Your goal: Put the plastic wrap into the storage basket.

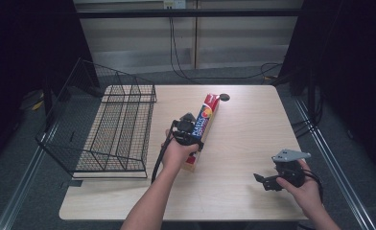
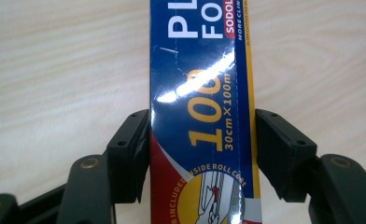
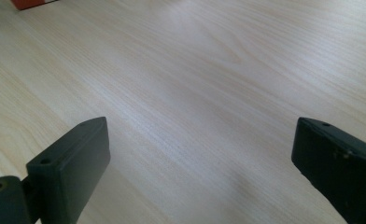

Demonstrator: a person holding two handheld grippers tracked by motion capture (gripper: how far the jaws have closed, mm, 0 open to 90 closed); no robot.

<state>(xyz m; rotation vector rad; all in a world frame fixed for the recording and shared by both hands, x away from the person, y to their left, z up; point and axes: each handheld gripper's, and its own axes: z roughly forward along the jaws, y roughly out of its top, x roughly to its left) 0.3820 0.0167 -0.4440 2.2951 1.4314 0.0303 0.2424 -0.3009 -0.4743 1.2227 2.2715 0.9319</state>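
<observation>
Two grippers over a wooden table [image 1: 243, 143], left gripper [image 2: 202, 154] jaws straddling a plastic-wrap box [image 2: 202, 93], right gripper [image 3: 200, 168] jaws wide apart

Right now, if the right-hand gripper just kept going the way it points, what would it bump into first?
Probably the bare wooden table. The right gripper is open and points down at plain wood. An orange box corner sits far off to one side, out of that line.
</observation>
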